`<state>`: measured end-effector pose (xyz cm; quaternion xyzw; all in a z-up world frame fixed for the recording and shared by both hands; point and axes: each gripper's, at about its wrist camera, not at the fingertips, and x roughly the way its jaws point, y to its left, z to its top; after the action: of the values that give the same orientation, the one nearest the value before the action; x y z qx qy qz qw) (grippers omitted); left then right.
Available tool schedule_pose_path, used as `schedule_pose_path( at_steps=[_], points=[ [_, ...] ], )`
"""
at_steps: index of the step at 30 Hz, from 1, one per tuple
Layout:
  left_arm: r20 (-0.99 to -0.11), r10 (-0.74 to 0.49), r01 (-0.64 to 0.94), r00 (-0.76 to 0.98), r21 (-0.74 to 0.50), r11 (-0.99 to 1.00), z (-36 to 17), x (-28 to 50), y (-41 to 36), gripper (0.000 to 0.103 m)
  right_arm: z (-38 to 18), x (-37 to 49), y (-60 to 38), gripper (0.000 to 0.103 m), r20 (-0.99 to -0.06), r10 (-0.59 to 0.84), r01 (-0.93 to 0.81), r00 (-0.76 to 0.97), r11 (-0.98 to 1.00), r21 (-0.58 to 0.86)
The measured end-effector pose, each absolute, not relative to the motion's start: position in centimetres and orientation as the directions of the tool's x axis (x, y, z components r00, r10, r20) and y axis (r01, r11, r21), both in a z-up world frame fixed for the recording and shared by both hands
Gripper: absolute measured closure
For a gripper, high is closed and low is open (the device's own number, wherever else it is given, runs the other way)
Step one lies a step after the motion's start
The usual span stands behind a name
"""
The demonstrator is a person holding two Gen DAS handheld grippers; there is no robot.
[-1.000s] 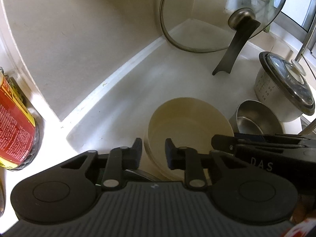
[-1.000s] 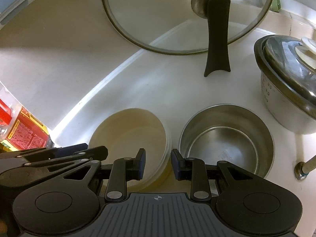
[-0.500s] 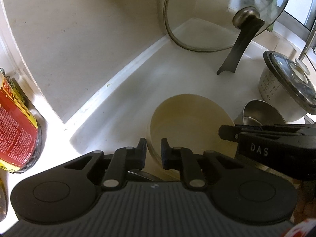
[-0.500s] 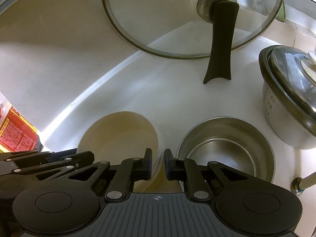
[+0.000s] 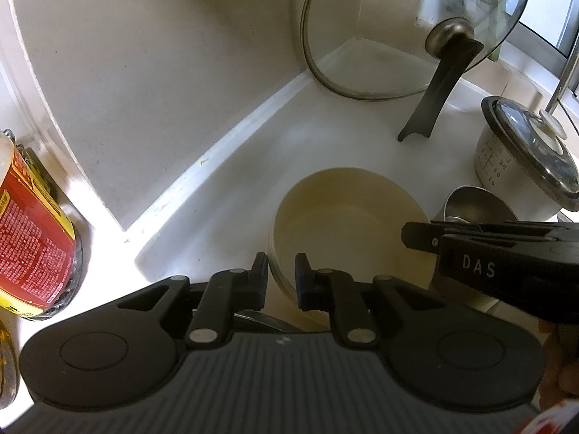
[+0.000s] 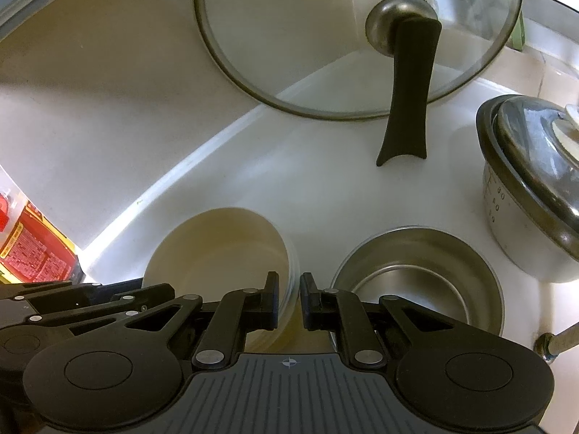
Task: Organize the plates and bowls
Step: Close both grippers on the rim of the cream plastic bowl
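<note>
Evidently early on: we hold the left tool (image 5: 281, 277) and right tool (image 6: 289, 302), each pinching opposite rims of the cream bowl (image 6: 220, 249) on the counter (image 6: 325, 188); the steel bowl (image 6: 419, 285) beside it remains unstacked.

Bare counter (image 6: 318, 188) ahead, glass lid (image 6: 325, 36) behind, rice pot (image 6: 524, 195) crowding right

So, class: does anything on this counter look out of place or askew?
Only the round glass pan lid: it stands tilted on edge in the wall corner, propped on its black handle, not lying flat.
</note>
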<state>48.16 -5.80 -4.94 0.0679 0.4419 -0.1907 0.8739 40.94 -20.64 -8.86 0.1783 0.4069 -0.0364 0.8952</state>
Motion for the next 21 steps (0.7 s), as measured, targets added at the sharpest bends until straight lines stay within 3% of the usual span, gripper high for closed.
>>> schedule_pose_path(
  at_steps=[21],
  points=[
    [-0.742,-0.297,0.392,0.601,-0.049,0.918,-1.4,46.3,-5.2,0.089,-5.6,38.4,-20.8,0.091,-0.679,0.085,0.190,0.729,0.928,0.320]
  ],
)
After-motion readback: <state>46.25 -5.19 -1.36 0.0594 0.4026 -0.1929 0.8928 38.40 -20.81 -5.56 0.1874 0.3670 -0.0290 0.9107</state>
